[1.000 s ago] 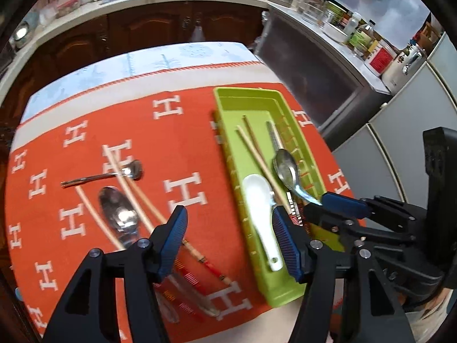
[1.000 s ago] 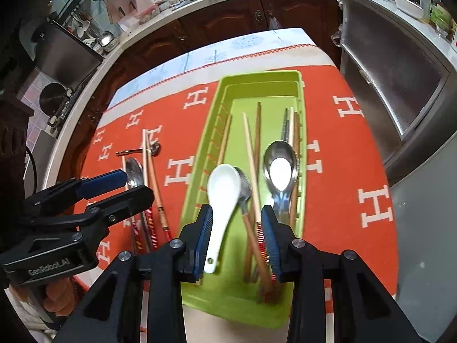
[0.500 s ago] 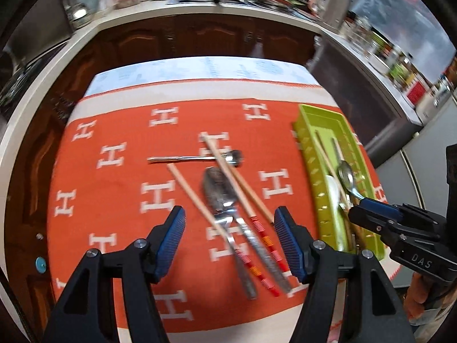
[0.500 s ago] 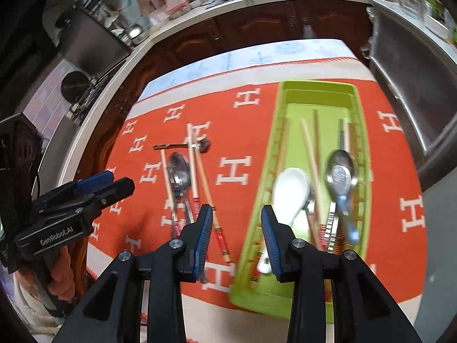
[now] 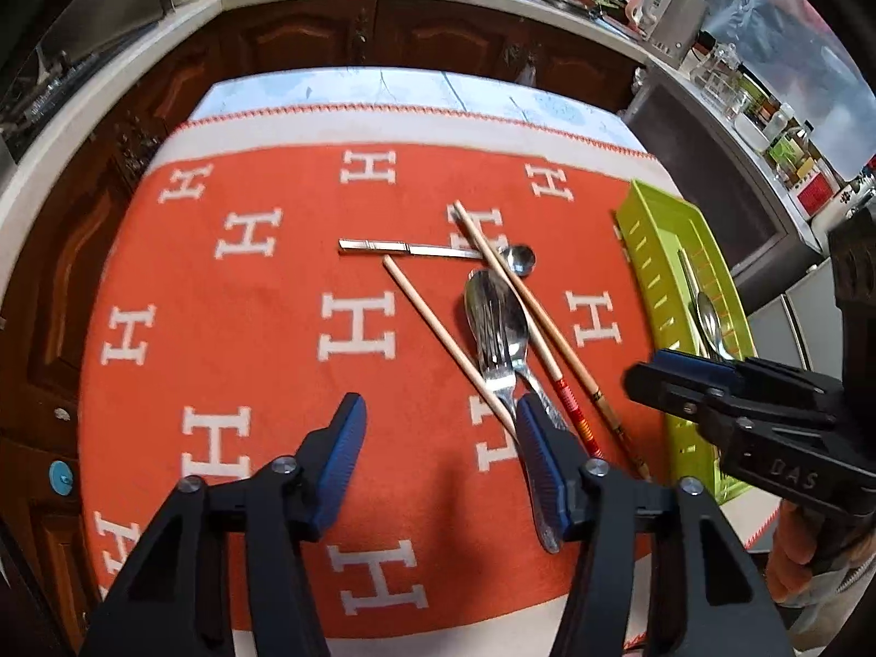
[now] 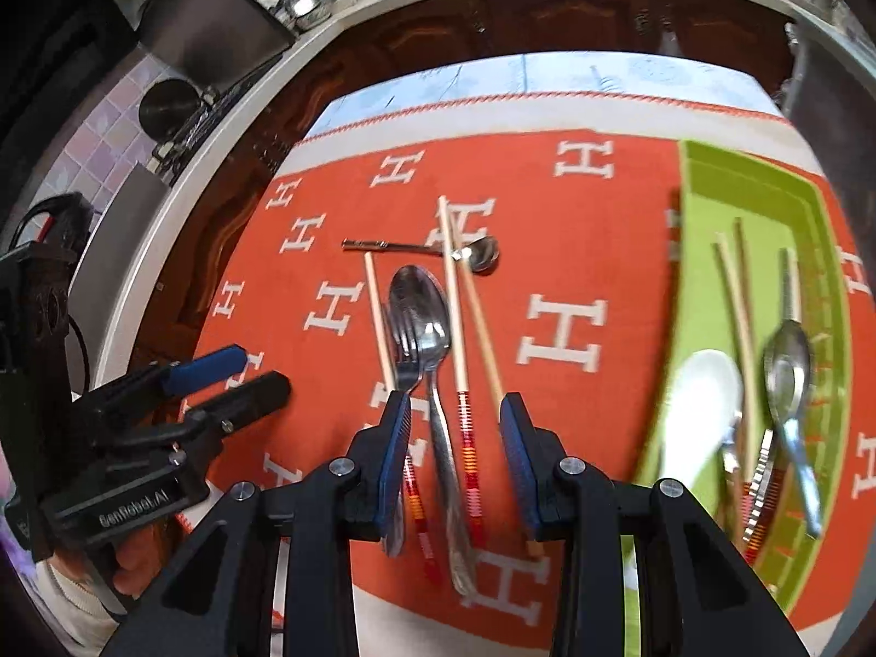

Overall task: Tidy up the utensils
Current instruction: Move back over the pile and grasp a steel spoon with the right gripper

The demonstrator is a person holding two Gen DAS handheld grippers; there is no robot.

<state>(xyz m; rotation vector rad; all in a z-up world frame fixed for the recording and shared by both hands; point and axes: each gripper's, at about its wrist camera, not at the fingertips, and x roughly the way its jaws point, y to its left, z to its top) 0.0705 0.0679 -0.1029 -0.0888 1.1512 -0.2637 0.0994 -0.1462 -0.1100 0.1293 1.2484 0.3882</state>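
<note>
The loose utensils are seen bunched at the centre of the orange cloth (image 5: pixel 230 361) that covers the desk, while the green tray (image 6: pixel 821 230) with the sorted pieces is found at the right edge of both views. In the right wrist view, the right gripper (image 6: pixel 453 457) is placed at the lower middle of the frame, and the handles of the fork (image 6: pixel 408 350), the large spoon (image 6: pixel 421 312) and the red-banded chopsticks (image 6: pixel 465 427) are seen running straight up the frame between its fingers (image 6: pixel 395 438). Their long axes are thus roughly in line with the direction in which this gripper points, the handle ends nearest it. Its fingers are set at a narrow gap and nothing is pressed by them.

In the left wrist view, the same bundle is seen right of centre, slanting from upper left to lower right, so that it passes behind the right-hand finger only. Bare cloth alone is framed by the left gripper (image 5: pixel 441 462); its jaws are closing on nothing. The small spoon (image 5: pixel 438 251) is laid crosswise further up the frame.

The right hand is judged the nearer and better aligned for the next pickup.
</note>
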